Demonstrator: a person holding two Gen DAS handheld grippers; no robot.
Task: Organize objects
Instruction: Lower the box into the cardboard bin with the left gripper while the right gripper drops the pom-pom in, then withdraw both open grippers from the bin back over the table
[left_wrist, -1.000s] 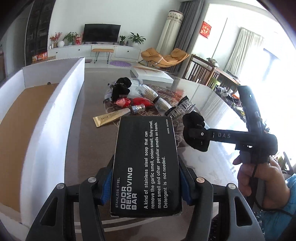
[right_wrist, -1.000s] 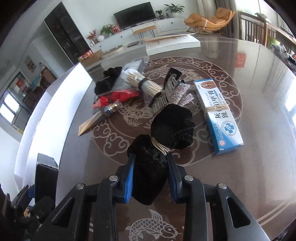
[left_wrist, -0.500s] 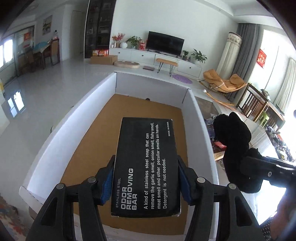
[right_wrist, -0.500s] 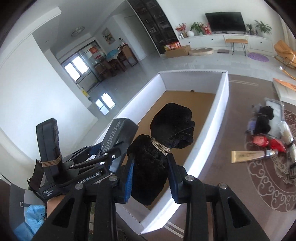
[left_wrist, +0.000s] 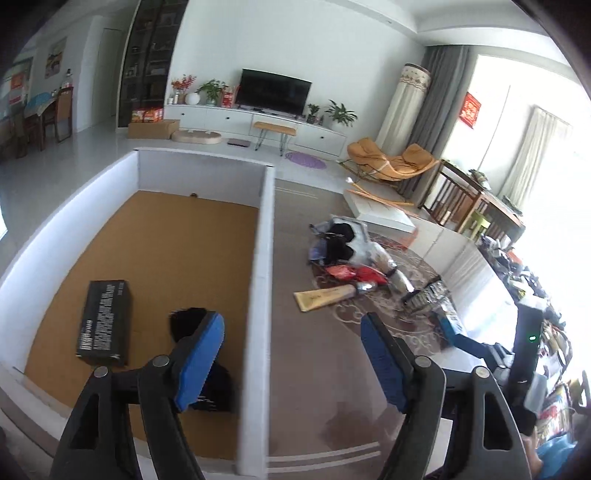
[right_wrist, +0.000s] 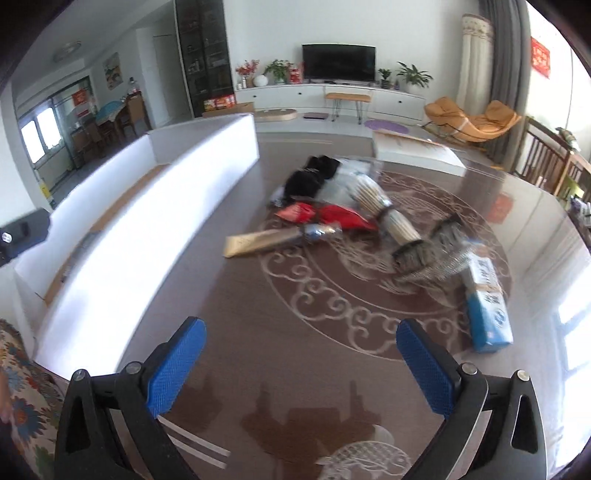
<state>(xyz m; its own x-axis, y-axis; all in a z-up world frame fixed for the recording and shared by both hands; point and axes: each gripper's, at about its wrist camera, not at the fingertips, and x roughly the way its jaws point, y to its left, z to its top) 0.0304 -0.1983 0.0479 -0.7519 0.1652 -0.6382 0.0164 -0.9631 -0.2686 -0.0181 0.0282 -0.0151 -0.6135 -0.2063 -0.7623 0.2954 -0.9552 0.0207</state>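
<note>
The white box (left_wrist: 260, 258) with a brown floor stands on the table's left; it also shows in the right wrist view (right_wrist: 155, 206). Inside it lie the black odor-removing-bar box (left_wrist: 104, 322) and the black fuzzy bundle (left_wrist: 192, 323), partly hidden by my left finger. My left gripper (left_wrist: 291, 354) is open and empty above the box's right wall. My right gripper (right_wrist: 301, 363) is open and empty over the table, short of a pile: black bundle (right_wrist: 308, 179), red packet (right_wrist: 332, 216), gold tube (right_wrist: 266, 240), stick bundle (right_wrist: 384, 214), blue box (right_wrist: 487, 302).
The pile also shows in the left wrist view, with the gold tube (left_wrist: 325, 297) nearest. A flat white box (right_wrist: 413, 151) lies at the table's far side. The table edge curves along the right. A patterned cloth (right_wrist: 22, 398) lies at the lower left.
Both grippers opened. The odor bar box and the black fuzzy bundle now lie in the white box. Both grippers have swung right, toward the pile on the table.
</note>
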